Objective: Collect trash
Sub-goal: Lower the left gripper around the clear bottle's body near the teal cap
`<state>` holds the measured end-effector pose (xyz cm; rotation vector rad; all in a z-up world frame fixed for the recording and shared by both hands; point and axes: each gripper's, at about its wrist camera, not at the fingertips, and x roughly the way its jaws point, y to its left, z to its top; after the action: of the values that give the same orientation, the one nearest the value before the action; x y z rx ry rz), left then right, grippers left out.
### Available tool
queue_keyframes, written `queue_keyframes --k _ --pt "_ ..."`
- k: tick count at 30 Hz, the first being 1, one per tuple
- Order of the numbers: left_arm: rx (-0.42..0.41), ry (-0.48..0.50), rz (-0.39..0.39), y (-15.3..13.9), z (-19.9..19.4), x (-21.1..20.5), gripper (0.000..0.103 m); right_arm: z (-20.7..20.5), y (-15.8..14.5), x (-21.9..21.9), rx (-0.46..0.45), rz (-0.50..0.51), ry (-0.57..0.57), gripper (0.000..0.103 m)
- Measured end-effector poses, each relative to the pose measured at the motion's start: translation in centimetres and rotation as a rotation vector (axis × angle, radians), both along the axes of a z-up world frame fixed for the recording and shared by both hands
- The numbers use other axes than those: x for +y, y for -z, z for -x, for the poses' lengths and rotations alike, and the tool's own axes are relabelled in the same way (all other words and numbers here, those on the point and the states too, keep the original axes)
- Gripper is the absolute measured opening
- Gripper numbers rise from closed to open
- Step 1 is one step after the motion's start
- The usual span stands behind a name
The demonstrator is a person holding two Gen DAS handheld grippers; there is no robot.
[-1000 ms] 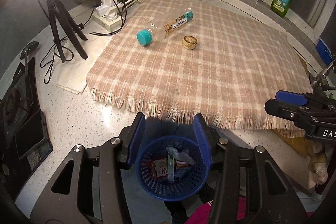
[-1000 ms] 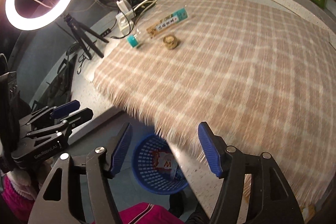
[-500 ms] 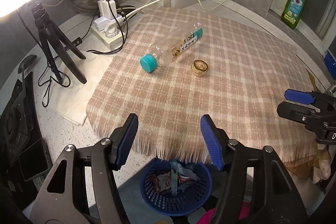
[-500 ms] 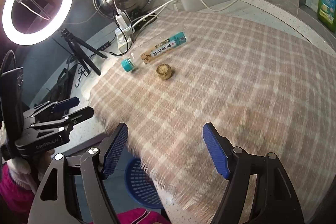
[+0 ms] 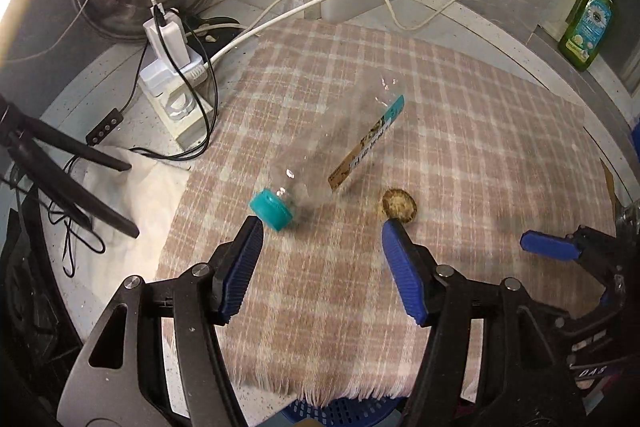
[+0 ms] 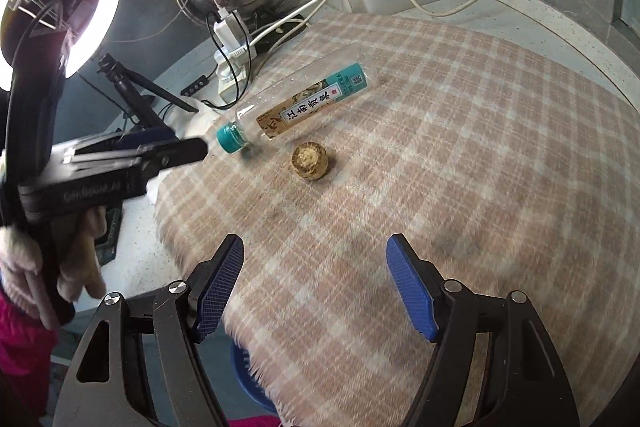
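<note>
The clear plastic bottle with a teal cap (image 5: 320,179) lies on its side on the checked cloth (image 5: 460,131) covering the tabletop. The left hand-held gripper (image 5: 320,243), jaws spread, is just short of its cap, positioned for pickup. The right hand-held gripper (image 6: 314,267) is spread and empty. A brown round scrap (image 5: 399,207) lies beside the bottle; a blue mesh basket (image 5: 340,413) sits below the cloth's fringe, nearer than the bottle.
</note>
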<state>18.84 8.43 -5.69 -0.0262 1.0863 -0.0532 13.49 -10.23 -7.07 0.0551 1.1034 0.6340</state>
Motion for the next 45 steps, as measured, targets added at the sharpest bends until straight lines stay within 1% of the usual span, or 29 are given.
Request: queue_keyframes --k 8,11,17,21,22,25,30,36,39,43,45 --pt "0.074 0.051 -0.007 1.4 -5.5 -0.1 0.064 -1.8 1.6 0.7 0.024 0.005 -0.029 0.073" --pt "0.096 0.079 -0.031 2.2 -6.9 -0.7 0.064 -2.4 1.9 0.8 0.029 0.009 -0.034 0.073" --pt "0.142 0.101 -0.076 3.9 -8.9 -1.6 0.064 -3.1 2.2 0.9 0.034 0.014 -0.036 0.073" --pt "0.166 0.113 -0.085 4.9 -9.8 -1.9 0.065 -3.6 2.5 0.9 0.04 0.016 -0.035 0.073" --pt "0.171 0.118 -0.081 5.1 -9.9 -1.9 0.066 -3.7 2.5 0.9 0.041 0.017 -0.035 0.073" --pt "0.18 0.122 -0.074 5.6 -10.4 -2.1 0.066 -4.2 2.8 1.0 0.047 0.018 -0.03 0.073" --pt "0.186 0.108 -0.036 6.3 -11.0 -2.0 0.067 -4.8 3.1 1.4 0.053 0.016 -0.03 0.073" --pt "0.176 0.047 0.04 6.4 -10.5 0.0 0.066 -5.4 3.8 2.6 0.042 0.028 -0.051 0.073" --pt "0.175 0.023 0.043 6.3 -9.6 1.1 0.065 -5.8 4.2 3.3 0.042 0.03 -0.071 0.073" --pt "0.175 -0.013 0.011 6.4 -7.8 2.5 0.065 -6.2 4.7 4.4 0.026 0.049 -0.094 0.073" --pt "0.181 -0.046 0.01 6.5 -6.5 3.3 0.065 -6.3 4.9 4.8 0.015 0.061 -0.104 0.073"
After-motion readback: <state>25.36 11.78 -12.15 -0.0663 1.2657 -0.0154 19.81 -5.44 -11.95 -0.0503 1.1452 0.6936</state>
